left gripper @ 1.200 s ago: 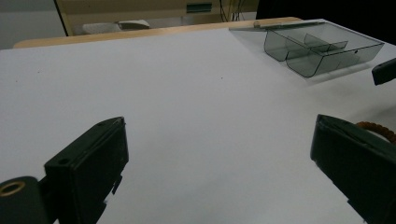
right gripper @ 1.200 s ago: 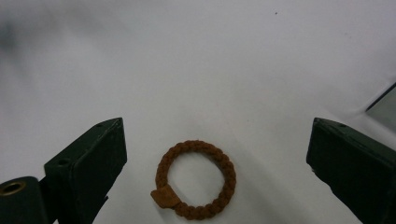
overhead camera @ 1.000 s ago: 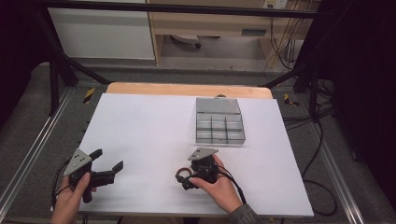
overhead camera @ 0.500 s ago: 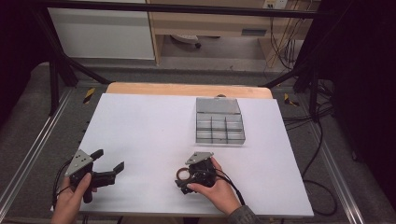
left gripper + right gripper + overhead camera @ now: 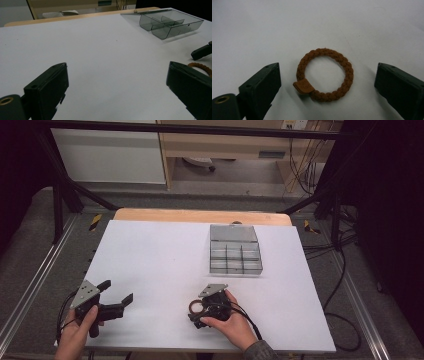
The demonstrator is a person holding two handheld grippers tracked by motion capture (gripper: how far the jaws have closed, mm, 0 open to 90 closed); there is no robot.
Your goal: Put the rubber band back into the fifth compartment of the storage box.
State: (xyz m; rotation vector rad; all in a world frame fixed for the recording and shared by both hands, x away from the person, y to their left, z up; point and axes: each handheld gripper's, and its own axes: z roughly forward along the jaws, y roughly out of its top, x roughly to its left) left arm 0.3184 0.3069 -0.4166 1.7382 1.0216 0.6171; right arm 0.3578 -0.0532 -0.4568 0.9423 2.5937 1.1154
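A brown braided hair tie [image 5: 348, 72] with a small tag lies flat on the white table. In the high view the hair tie [image 5: 194, 307] is near the front centre. My right gripper [image 5: 328, 75] is open, with one jaw on each side of the tie and neither touching it. Seen from above, the right gripper [image 5: 196, 313] points left from the person's hand. My left gripper [image 5: 117, 291] is open at the front left, with nothing between its jaws [image 5: 117, 82]. The left gripper view catches the hair tie [image 5: 201, 66] at its right edge.
A clear grey compartment box [image 5: 236, 270] with its lid open stands at the back right of the white table [image 5: 150, 255]; the box [image 5: 172, 22] also appears in the left gripper view. A wooden edge [image 5: 200, 215] runs along the table's far side.
My right gripper has drifted slightly left and toward the near edge, staying around the hair tie. The left gripper has barely moved.
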